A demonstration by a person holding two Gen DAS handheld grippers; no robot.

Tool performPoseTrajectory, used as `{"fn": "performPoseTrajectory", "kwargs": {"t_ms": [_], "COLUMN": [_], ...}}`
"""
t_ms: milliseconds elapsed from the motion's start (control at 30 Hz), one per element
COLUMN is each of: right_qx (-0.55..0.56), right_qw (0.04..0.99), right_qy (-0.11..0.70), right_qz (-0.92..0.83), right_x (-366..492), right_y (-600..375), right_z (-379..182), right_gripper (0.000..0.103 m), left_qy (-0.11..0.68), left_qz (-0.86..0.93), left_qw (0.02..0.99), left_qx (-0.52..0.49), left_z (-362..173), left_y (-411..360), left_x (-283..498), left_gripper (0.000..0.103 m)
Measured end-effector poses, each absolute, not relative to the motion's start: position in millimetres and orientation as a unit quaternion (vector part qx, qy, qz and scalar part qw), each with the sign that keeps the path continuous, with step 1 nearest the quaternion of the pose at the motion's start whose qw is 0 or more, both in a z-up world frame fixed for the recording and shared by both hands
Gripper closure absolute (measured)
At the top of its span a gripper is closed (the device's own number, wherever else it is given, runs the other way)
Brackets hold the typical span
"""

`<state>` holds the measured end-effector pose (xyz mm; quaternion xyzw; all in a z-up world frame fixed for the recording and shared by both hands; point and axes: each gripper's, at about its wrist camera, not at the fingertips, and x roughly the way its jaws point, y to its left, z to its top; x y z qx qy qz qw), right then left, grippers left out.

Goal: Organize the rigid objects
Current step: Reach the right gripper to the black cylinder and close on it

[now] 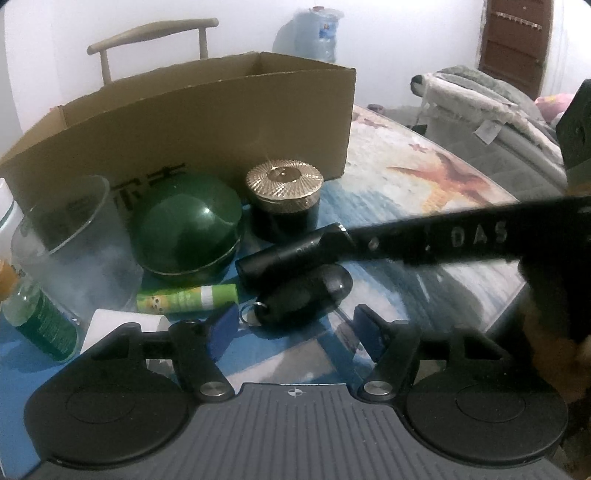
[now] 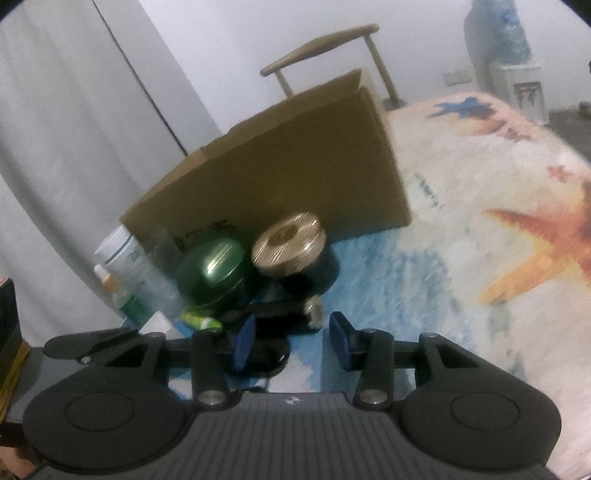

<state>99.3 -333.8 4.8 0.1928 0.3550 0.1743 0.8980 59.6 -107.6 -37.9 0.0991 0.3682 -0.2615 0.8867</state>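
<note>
Both your grippers are half-open and empty, left gripper (image 1: 295, 325) over the black key fob (image 1: 306, 295) mid-table before the cardboard box (image 1: 207, 122), right gripper (image 2: 291, 336) crowding in, so I'd square up, pinch the fob's body.

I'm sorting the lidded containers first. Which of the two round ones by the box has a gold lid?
The dark jar with the ribbed gold lid, standing right of the glossy green domed tin, whose lid is green.

A wooden chair (image 1: 155, 37) is standing behind the bench (image 1: 424, 173). A water jug (image 1: 317, 31) is resting against the wall beside a brown door (image 1: 517, 40).
</note>
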Motion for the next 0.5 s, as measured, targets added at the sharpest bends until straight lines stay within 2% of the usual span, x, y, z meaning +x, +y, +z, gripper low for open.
{"fn": "performPoseTrajectory", "kwargs": {"t_ms": [300,500], "right_qx": [0.223,0.227], "right_qw": [0.887,0.883], "right_qy": [0.361,0.363], "right_qz": [0.184,0.192], "right_x": [116.3,117.0], "right_y": [-340.9,-339.5], "right_z": [-0.1,-3.2], "right_gripper": [0.056,0.056], "left_qy": [0.360,0.361], "left_qz": [-0.262,-0.257], "left_qw": [0.891,0.892], "left_qx": [0.087,0.091], "left_z": [-31.7,-31.4], "left_y": [-111.6,-115.3], "left_x": [66.8,68.9], "left_gripper": [0.024,0.023]}}
